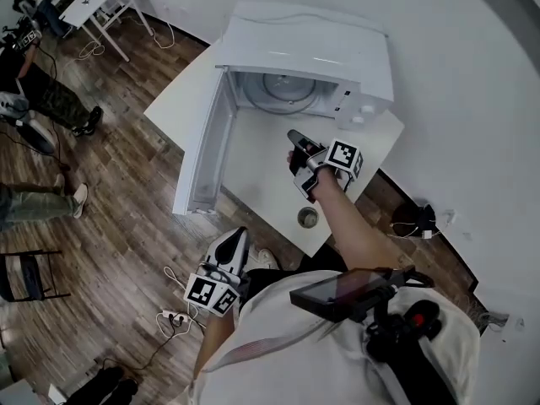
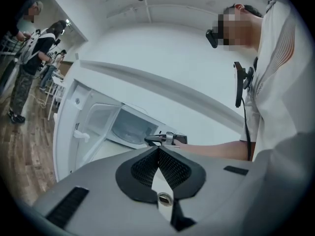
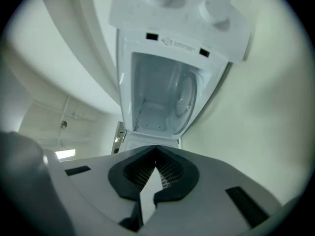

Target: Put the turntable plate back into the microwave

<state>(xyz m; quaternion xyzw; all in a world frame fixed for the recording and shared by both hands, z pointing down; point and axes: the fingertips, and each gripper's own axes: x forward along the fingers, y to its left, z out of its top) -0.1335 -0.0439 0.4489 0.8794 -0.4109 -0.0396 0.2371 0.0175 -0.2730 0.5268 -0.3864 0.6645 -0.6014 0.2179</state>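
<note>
Half the turntable plate (image 1: 291, 98) out of sight under the microwave (image 1: 312, 45) top.

White microwave oven (image 1: 312, 45) on white rectangular table (image 1: 261, 171), door (image 1: 202, 150) swung open leftward. Round clear glass turntable plate (image 1: 287, 91) inside cavity. Right gripper (image 1: 297, 142) above table before opening. Left gripper (image 1: 236, 239) low, off table edge. Small round metal cup (image 1: 308, 218) near front edge.

The head view looks from high up, steeply down on the white table (image 1: 270, 171) and the open microwave (image 1: 312, 53). The left gripper view sits low and farther off, looking across. The right gripper view is nearer, tipped sideways, and faces inside. All three see the microwave.
</note>
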